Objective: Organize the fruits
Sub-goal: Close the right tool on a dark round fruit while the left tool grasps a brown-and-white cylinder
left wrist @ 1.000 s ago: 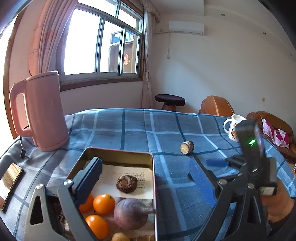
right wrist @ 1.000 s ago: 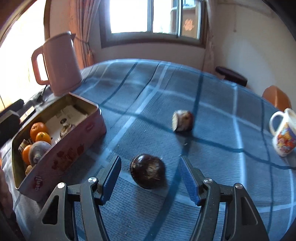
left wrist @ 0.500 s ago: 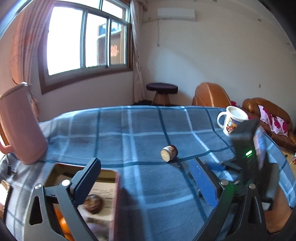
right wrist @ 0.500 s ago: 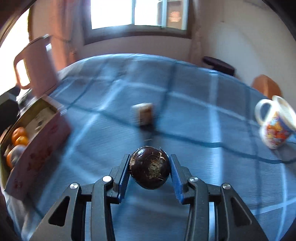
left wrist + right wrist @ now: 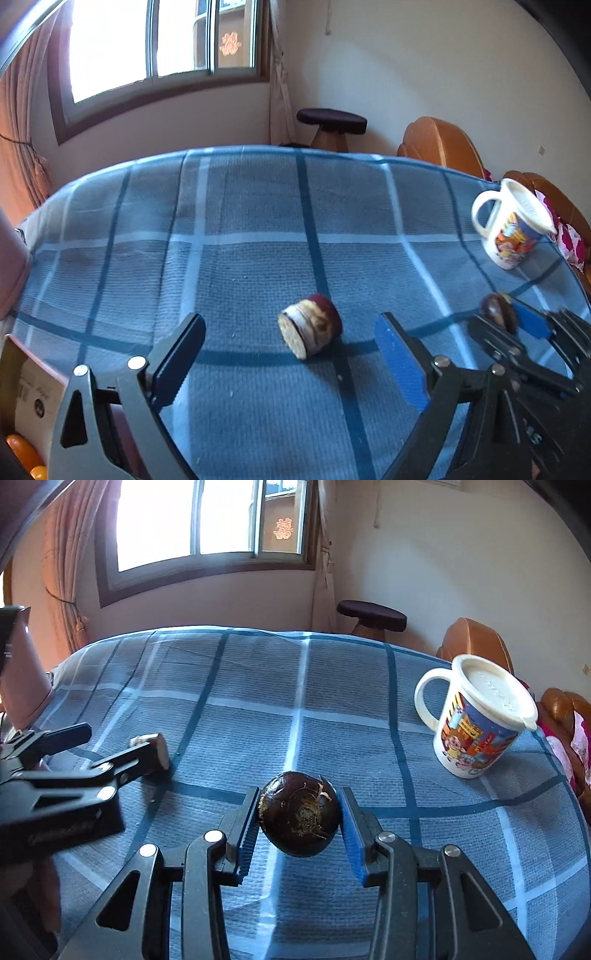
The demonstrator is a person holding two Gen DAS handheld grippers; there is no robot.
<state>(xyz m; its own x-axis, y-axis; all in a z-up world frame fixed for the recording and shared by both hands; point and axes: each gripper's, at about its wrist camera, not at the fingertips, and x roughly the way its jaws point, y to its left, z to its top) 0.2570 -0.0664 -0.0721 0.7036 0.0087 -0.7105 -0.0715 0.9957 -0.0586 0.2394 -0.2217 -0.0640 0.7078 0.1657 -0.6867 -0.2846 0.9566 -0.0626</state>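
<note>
Left hand-held gripper (image 5: 290,354): black frame, blue pads, silver screws.
Right hand-held gripper (image 5: 300,821): black frame, ribbed blue pads, silver screws.

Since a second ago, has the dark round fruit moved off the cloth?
Yes. The dark round fruit sat on the blue checked tablecloth; now the right tongs grip it, lifted above the cloth.

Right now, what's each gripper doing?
Left gripper: open, jaws just closing slightly, cut fruit piece between them, untouched.
Right gripper: shut on dark round fruit.

Tin (image 5: 22,373), oranges (image 5: 22,448) cut off by edge.
</note>
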